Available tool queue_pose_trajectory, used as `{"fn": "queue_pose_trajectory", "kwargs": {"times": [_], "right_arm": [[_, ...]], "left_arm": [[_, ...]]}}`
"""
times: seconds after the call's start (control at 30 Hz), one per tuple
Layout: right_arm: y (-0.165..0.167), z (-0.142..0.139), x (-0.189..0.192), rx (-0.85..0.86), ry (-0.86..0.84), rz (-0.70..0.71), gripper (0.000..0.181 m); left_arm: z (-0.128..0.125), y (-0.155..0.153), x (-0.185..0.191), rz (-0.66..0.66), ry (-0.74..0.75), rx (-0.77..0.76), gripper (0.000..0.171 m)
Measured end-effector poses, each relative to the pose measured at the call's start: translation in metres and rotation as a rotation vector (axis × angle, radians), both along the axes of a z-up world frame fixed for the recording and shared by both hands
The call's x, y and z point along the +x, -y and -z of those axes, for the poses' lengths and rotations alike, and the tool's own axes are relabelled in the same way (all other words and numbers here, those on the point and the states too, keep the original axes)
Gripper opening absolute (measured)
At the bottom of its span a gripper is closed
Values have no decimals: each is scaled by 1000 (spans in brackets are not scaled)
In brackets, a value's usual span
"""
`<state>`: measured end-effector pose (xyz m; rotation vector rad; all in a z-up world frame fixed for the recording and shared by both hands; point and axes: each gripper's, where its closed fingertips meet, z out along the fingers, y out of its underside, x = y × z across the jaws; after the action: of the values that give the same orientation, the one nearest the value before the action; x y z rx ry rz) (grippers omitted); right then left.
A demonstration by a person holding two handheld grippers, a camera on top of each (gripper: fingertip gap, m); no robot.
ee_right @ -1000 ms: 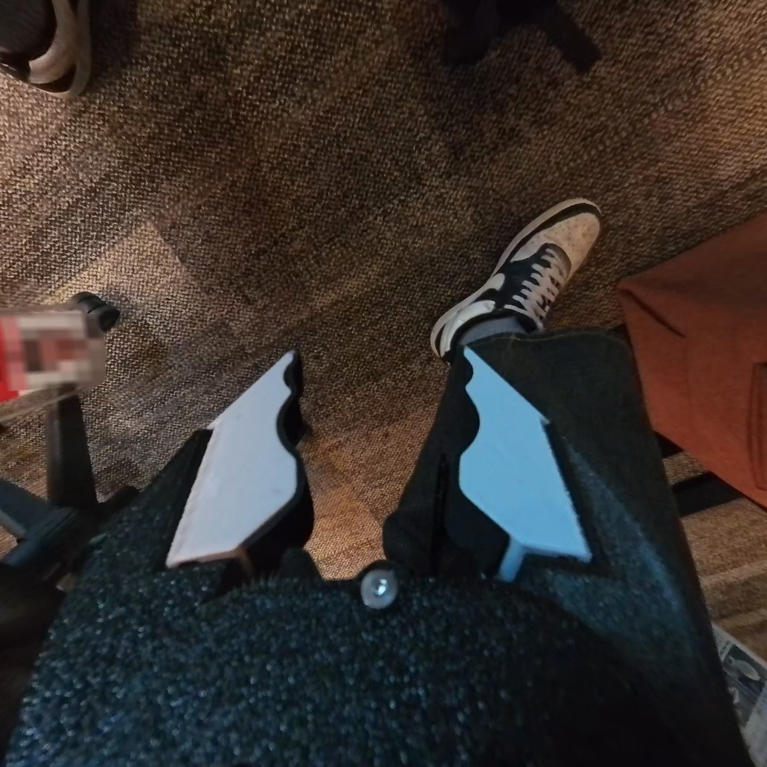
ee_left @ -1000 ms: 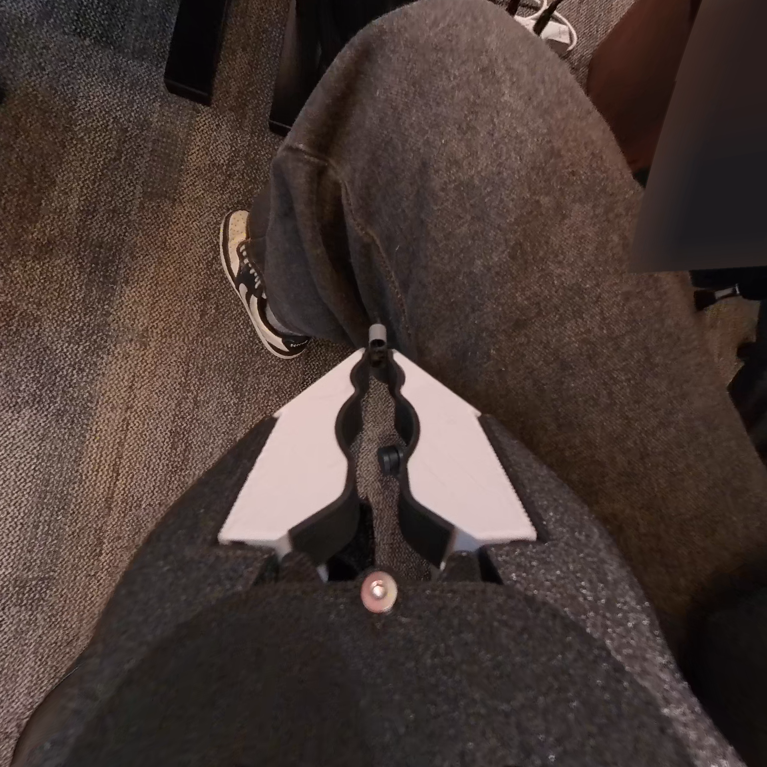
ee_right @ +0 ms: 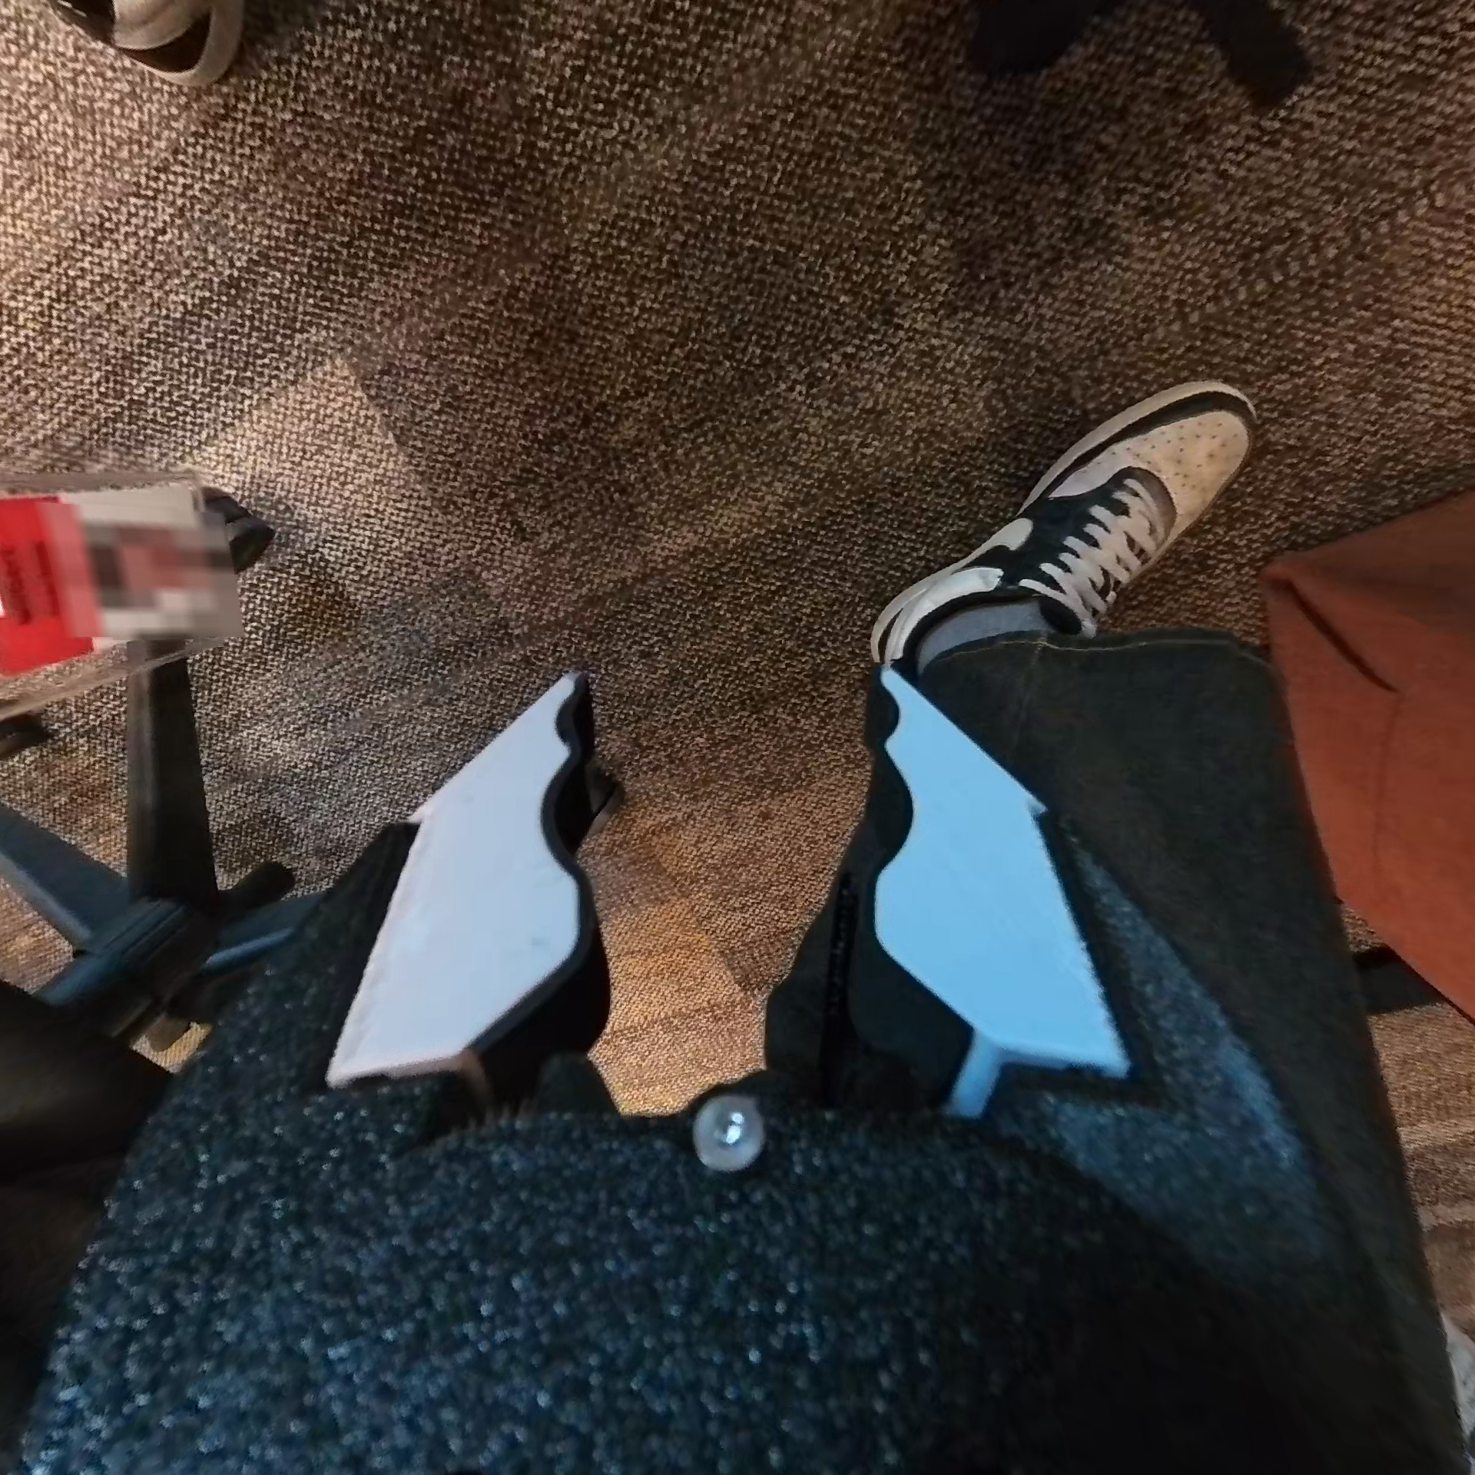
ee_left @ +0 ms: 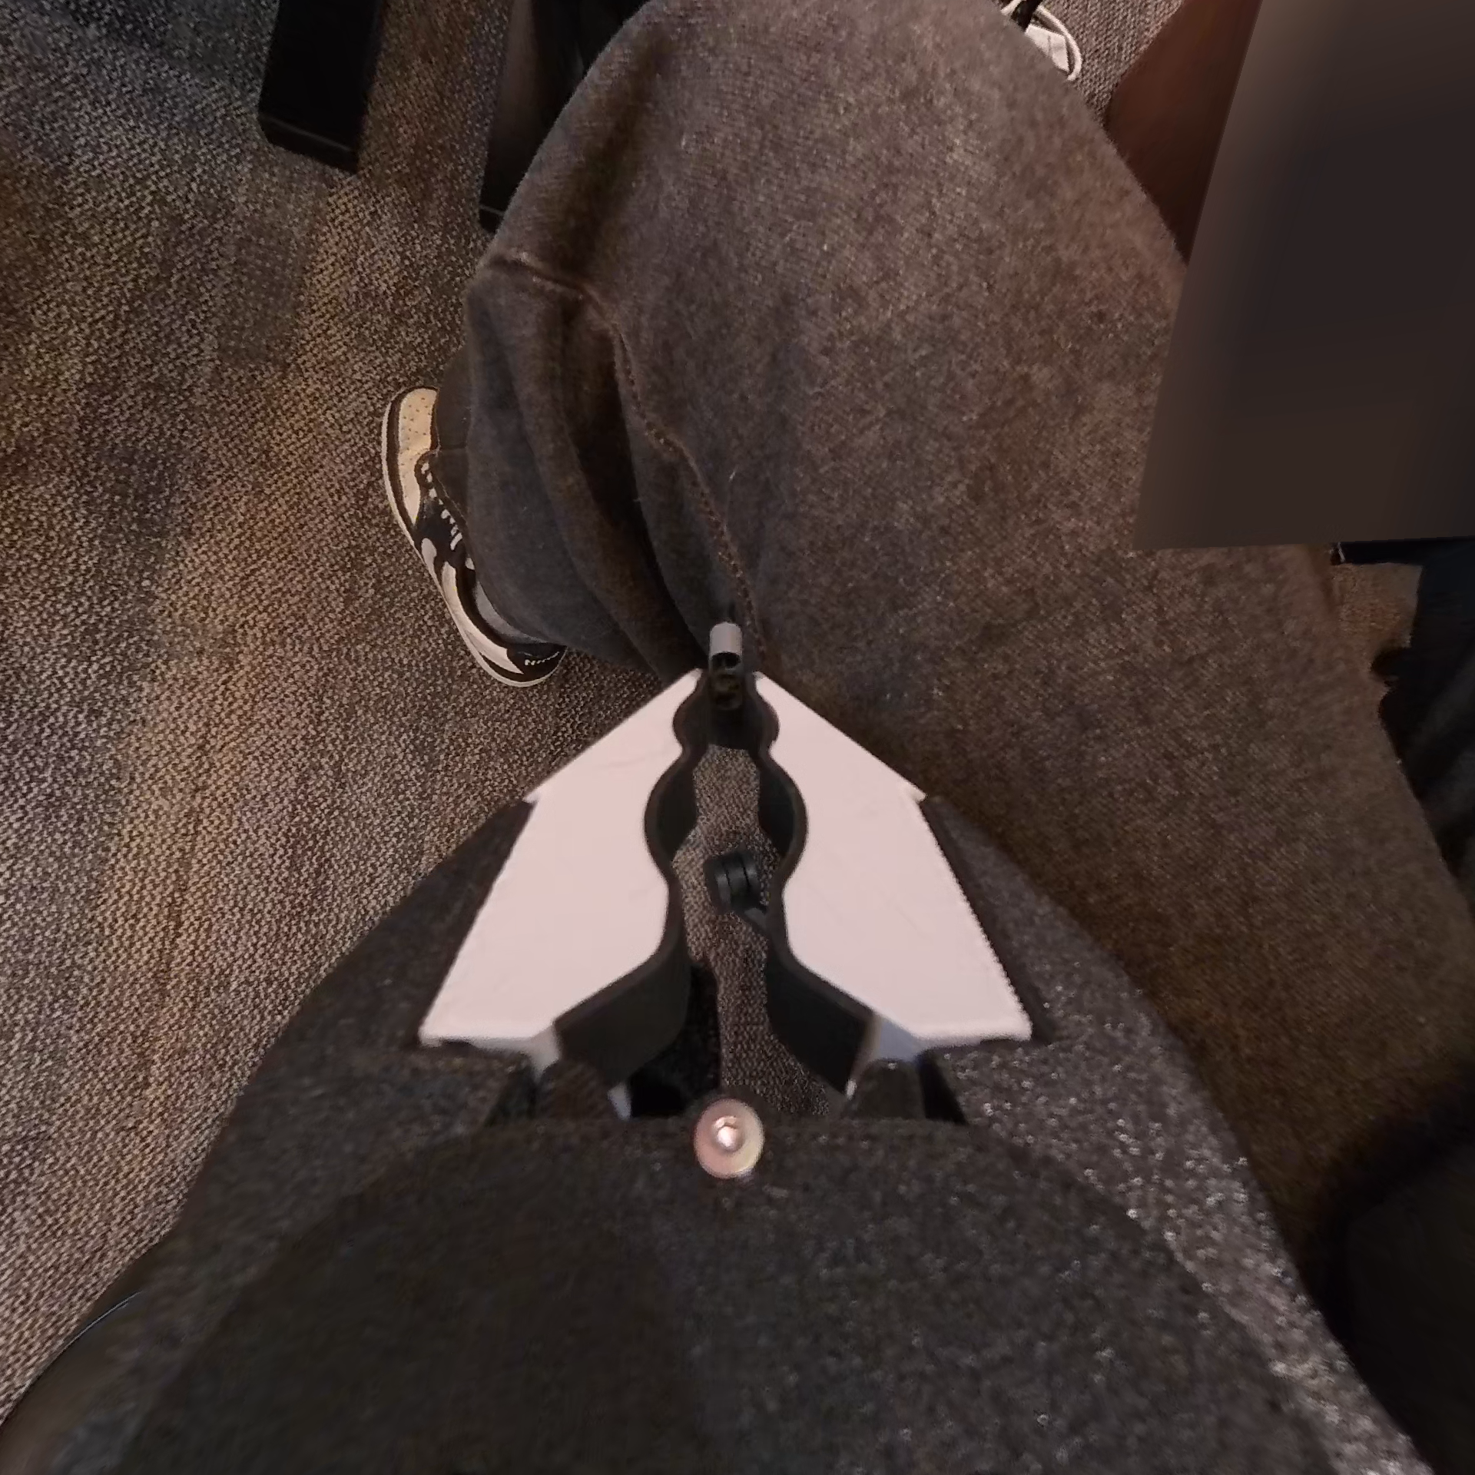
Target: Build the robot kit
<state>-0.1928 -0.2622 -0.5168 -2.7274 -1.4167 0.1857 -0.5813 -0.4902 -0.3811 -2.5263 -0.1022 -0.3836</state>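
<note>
My left gripper (ee_left: pixel 726 694) points down over a person's grey trouser leg (ee_left: pixel 838 359). It is shut on a small black part with a grey tip (ee_left: pixel 725 648) that sticks out past the fingertips. A black knob (ee_left: pixel 733 874) shows in the gap lower between the fingers. My right gripper (ee_right: pixel 734 686) is open and empty above the carpet (ee_right: pixel 718 359). Its right finger (ee_right: pixel 982 886) lies over a dark trouser leg (ee_right: pixel 1157 766), and its left finger (ee_right: pixel 487 878) is over bare carpet.
A black and white sneaker shows in both views (ee_left: pixel 447 543) (ee_right: pixel 1093 527). Dark furniture legs (ee_left: pixel 319 80) stand at the top of the left wrist view. A chair base (ee_right: pixel 136 902) is at the left and an orange-brown seat (ee_right: pixel 1389 718) at the right. Tip to tip, the grippers are about 45 centimeters apart.
</note>
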Motion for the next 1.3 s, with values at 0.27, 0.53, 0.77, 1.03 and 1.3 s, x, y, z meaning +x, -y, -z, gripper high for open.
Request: {"fn": "queue_pose_trajectory", "kwargs": {"times": [0.27,0.53,0.77,1.03,1.3], "right_arm": [[3,1,1,-9,2,-8,68],[12,2,0,-21,-2,-23,68],[29,5,1,-38,1,-51,67],[79,21,6,-70,-31,-72,66],[155,33,-8,-140,-141,-119,64]], "left_arm": [[1,0,2,3,1,-3,7],[0,1,4,12,-6,-6,7],[-11,13,11,35,-36,7,7],[-36,61,31,17,-51,72,7],[-66,202,5,-194,-243,22,7]]}}
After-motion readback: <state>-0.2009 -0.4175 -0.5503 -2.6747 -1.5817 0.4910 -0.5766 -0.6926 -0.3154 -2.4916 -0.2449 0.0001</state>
